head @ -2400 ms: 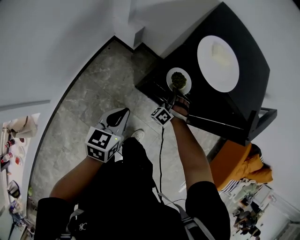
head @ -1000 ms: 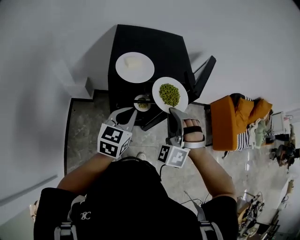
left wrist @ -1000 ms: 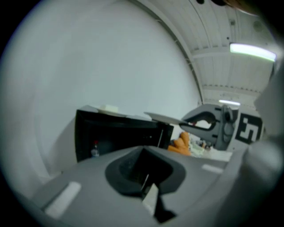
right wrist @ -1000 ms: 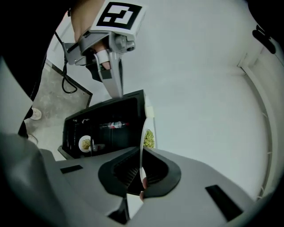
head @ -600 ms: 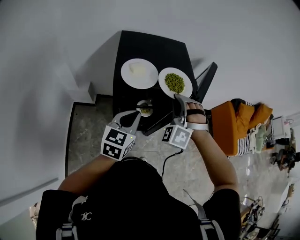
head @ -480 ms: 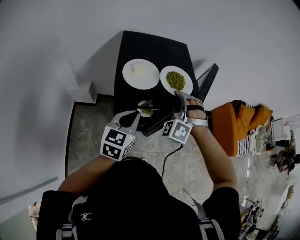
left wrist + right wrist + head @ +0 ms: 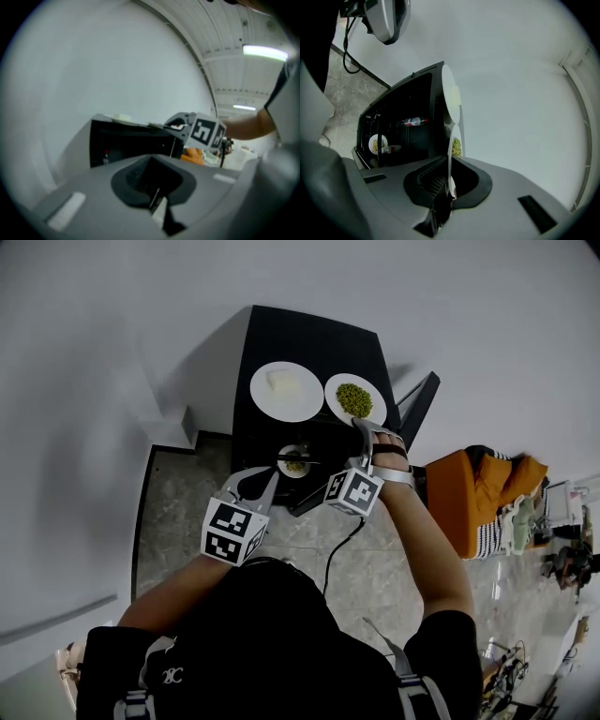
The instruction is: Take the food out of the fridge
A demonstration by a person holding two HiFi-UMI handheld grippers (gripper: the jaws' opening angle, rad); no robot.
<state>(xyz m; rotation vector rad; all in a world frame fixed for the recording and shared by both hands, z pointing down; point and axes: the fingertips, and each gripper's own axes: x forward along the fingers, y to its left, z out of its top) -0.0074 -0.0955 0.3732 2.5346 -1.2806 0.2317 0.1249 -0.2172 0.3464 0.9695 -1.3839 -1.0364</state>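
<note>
Right gripper (image 7: 361,425) jaws clamped on round white pea plate (image 7: 354,399) atop black fridge (image 7: 300,343); left gripper (image 7: 267,482) jaws together.

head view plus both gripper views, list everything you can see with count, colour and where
fridge: 1, black, against the white wall, open
fridge door: 1, black, swung open at the fridge's right
plate of pale food: 1, white, on the fridge top, left
plate of peas: 1, white with green peas, at the fridge top, right
small plate: 1, white with food, inside the fridge
bottle: 1, clear with red, lying inside the fridge
orange object: 1, orange, on the floor right of the fridge
floor: grey stone
cable: 1, black, hanging from the right gripper
left gripper: 1, grey, shut, empty, before the fridge
right gripper: 1, grey, shut on the pea plate's rim
</note>
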